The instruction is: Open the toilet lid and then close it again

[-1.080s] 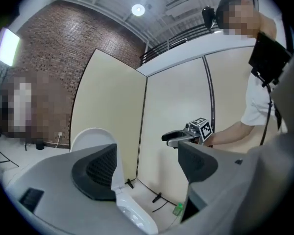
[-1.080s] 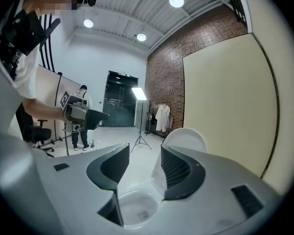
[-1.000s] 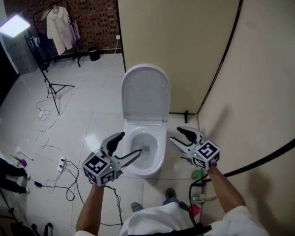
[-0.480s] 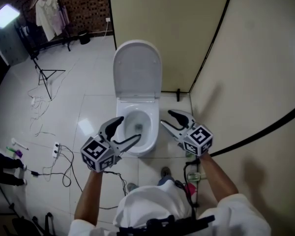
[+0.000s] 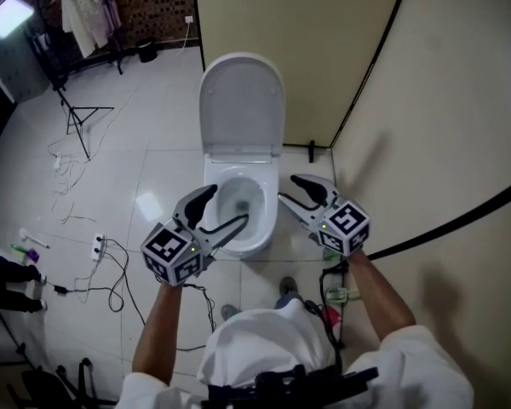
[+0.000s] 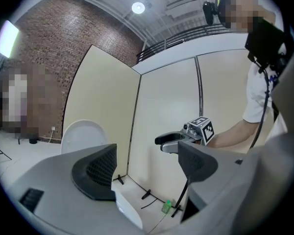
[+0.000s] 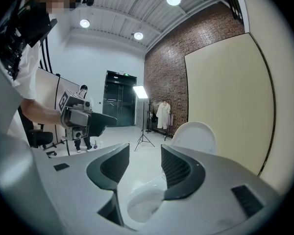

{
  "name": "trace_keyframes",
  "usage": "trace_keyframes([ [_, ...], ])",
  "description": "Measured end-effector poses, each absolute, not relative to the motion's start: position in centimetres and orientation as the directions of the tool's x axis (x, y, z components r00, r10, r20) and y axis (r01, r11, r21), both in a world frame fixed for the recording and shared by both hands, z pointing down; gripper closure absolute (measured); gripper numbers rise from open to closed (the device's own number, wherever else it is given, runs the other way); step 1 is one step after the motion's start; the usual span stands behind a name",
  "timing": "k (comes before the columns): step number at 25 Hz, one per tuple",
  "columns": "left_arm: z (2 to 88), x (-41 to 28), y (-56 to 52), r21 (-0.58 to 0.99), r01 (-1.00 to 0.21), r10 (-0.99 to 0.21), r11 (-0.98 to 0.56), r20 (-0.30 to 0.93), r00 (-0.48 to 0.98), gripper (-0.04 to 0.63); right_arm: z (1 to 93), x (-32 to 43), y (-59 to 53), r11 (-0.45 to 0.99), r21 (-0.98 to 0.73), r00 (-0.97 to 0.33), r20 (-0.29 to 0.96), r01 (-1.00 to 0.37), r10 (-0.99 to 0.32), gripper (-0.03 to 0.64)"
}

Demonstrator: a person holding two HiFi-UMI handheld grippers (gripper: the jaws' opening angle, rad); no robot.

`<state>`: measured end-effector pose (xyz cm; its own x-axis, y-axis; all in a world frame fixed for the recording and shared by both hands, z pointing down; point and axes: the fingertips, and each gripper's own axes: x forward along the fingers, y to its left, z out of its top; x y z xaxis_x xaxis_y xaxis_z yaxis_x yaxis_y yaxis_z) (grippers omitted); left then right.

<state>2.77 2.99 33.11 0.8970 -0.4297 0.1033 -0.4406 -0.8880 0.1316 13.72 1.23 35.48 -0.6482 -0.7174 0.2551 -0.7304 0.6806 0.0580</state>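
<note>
**Toilet lid stands open; both grippers empty, closing yet to come**

Seen from above, a person in a white top stands at the foot of a white toilet with both forearms stretched forward.

The left gripper (image 5: 226, 207) is nearest the bowl's front left edge and points almost level toward the toilet. Its jaws are spread wide with nothing between them.

The right gripper (image 5: 289, 189) is held just to the right of the bowl and tips slightly downward. Its jaws are parted by a moderate gap and are also empty. Its own view shows only the bowl and floor through that gap. Neither gripper touches the toilet.

Beyond them is the toilet bowl (image 5: 262, 228), uncovered, with its inside visible. Behind it the toilet lid (image 5: 241, 100) is raised and stands upright at the back of the bowl, in front of a cream partition wall (image 5: 298, 49).

Judged from this, the opening half of the task is done and the closing half has not begun. A gripper would still have to reach up to the lid's top edge and bring it down.

Cables (image 5: 111, 271) trail over the tiled floor to the left. Farther off are a light stand (image 5: 72, 118) and a clothes rack (image 5: 81, 7).
</note>
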Motion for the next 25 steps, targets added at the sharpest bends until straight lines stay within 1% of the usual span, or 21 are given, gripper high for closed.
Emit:
trace_keyframes([
  [8,33.4,2.5,3.2,0.147,-0.407,-0.395,-0.901,0.104,0.913,0.207,37.7,14.8,0.2,0.661,0.038,-0.623,0.299,-0.749,-0.723,0.42],
  [12,33.5,3.6,2.2,0.156,-0.416,-0.401,-0.896,0.12,0.908,0.207,39.6,19.0,-2.7,0.625,0.019,-0.585,0.334,-0.78,-0.739,0.419],
  [15,33.5,4.8,0.1,0.167,-0.431,-0.414,-0.887,0.125,0.901,0.207,40.5,22.7,-6.7,0.629,0.004,-0.589,0.344,-0.777,-0.731,0.419],
  [16,33.6,5.3,-0.9,0.166,-0.434,-0.417,-0.886,0.127,0.9,0.207,40.9,24.0,-8.5,0.631,-0.006,-0.593,0.347,-0.776,-0.727,0.411],
  [18,34.2,6.8,-3.2,0.174,-0.442,-0.424,-0.88,0.134,0.896,0.207,42.0,26.8,-12.6,0.635,-0.029,-0.602,0.356,-0.772,-0.715,0.366],
  [20,35.0,8.8,-5.8,0.198,-0.459,-0.438,-0.866,0.144,0.888,0.207,43.3,29.4,-16.9,0.649,-0.047,-0.616,0.372,-0.76,-0.694,0.363],
  [25,35.9,13.4,-11.4,0.239,-0.493,-0.471,-0.836,0.145,0.87,0.207,44.7,32.5,-26.0,0.724,-0.077,-0.686,0.403,-0.685,-0.606,0.309],
])
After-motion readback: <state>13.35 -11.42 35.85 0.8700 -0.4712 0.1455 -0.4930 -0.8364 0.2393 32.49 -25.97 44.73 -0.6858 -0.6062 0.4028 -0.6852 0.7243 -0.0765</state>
